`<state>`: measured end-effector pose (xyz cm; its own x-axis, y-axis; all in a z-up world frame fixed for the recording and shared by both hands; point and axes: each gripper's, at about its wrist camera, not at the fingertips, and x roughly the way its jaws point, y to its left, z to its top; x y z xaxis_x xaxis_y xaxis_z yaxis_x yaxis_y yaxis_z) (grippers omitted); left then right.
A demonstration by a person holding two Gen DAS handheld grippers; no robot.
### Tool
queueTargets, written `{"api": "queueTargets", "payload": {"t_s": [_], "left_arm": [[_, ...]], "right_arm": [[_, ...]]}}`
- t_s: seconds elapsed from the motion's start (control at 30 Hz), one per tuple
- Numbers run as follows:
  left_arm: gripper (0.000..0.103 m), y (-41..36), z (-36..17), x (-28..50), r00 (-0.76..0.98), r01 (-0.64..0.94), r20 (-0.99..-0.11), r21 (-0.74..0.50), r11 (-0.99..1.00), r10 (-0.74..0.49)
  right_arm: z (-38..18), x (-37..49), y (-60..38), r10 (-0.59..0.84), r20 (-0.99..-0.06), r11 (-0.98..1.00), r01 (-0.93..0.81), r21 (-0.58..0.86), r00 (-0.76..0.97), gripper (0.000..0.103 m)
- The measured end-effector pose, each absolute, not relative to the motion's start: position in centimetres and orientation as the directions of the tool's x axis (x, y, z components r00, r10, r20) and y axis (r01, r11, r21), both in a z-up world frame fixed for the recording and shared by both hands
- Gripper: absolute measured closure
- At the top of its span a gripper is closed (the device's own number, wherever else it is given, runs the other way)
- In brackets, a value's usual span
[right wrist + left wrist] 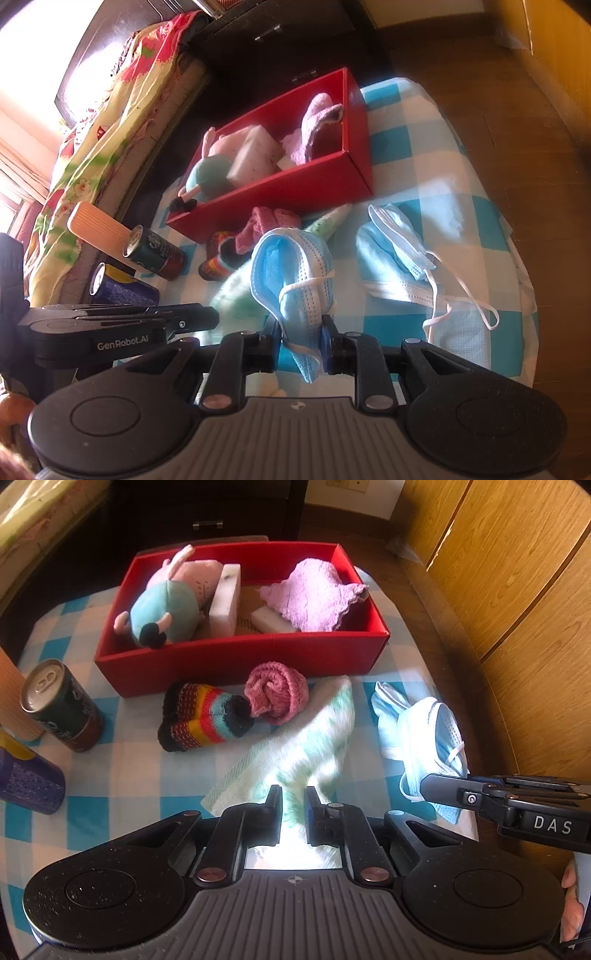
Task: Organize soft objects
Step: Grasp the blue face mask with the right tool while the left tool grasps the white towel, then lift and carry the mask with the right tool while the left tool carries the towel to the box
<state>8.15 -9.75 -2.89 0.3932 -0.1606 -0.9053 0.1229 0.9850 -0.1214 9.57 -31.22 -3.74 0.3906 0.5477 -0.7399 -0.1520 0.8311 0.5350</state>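
Presently both grippers clamped on soft items over a table w/ blue-and-white checked cloth (110, 786).

Left gripper (293, 805): jaws closed on near end of a pale green towel (310, 738). Towel runs away from the fingers toward the red box (240, 657); its far tip is near the box's front wall. Towel blurred, so can't tell if lifted or resting on cloth.

Right gripper (301, 341): jaws pinched on a blue face mask (295, 273), folded, ear loop wrapped across it. Mask stands up out of the fingers, off the cloth. In left wrist view, right gripper enters from the right edge w/ same mask hanging at its tip.

Second face mask (395, 251) lies flat on cloth to the right, loops trailing toward the table edge.

Between towel and box: pink knit roll (277, 694), touching a striped knit sock (203, 716) to its left. Both on cloth, just in front of box.

Inside box: plush toy (166, 605) at left end, white sponge block (225, 602) upright beside it, lilac cloth (314, 594) at right end, draped partly over a second white block.

Left side of table: green drink can (59, 709) upright, purple can (26, 779) nearer the camera, ribbed orange cylinder (99, 225) behind them.
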Motion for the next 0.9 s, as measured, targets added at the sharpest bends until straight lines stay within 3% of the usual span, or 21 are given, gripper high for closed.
{"api": "queueTargets", "payload": {"t_s": [0.13,0.17,0.27,0.4,0.53,0.57,0.6,0.63,0.7,0.9], "left_arm": [[0.08,-9.8,-4.1,9.0,0.377,0.094,-0.912,-0.137,0.986,-0.163],[0.071,-10.1,-4.8,9.3,0.373,0.095,-0.911,-0.15,0.984,-0.174],[0.027,-11.4,-7.2,10.1,0.377,0.067,-0.913,-0.144,0.987,-0.159],[0.025,-13.2,-10.0,11.2,0.357,0.068,-0.933,-0.028,0.997,-0.05],[0.034,-13.7,-11.8,10.9,0.325,0.072,-0.946,0.01,0.997,-0.014],[0.046,-13.8,-11.6,10.8,0.326,0.086,-0.945,0.015,0.996,-0.014],[0.075,-13.8,-11.2,10.6,0.321,0.109,-0.947,0.009,0.994,-0.027],[0.083,-13.8,-10.9,10.5,0.302,0.121,-0.952,-0.012,0.993,-0.049],[0.091,-13.6,-10.2,10.1,0.28,0.136,-0.954,-0.067,0.989,-0.103],[0.093,-12.2,-6.5,8.3,0.321,0.133,-0.916,-0.209,0.969,-0.242]], "right_arm": [[-3.5,9.3,-31.7,0.552,-0.73,0.824,-0.133,0.55,0.402,0.102],[-3.5,9.3,-31.8,0.554,-0.729,0.822,-0.128,0.554,0.402,0.102],[-4.0,9.4,-32.2,0.551,-0.73,0.822,-0.114,0.557,0.405,0.102],[-5.3,9.7,-33.1,0.547,-0.742,0.823,-0.087,0.561,0.387,0.102],[-5.6,10.0,-33.7,0.556,-0.736,0.815,-0.083,0.573,0.386,0.102],[-5.5,10.0,-33.9,0.561,-0.731,0.812,-0.084,0.578,0.389,0.102],[-5.5,10.0,-34.0,0.564,-0.727,0.809,-0.083,0.583,0.392,0.102],[-5.4,10.0,-34.1,0.567,-0.724,0.806,-0.081,0.587,0.394,0.102],[-5.3,10.1,-34.1,0.575,-0.717,0.798,-0.079,0.597,0.393,0.102],[-4.9,9.9,-33.5,0.591,-0.703,0.788,-0.098,0.608,0.396,0.102]]}}
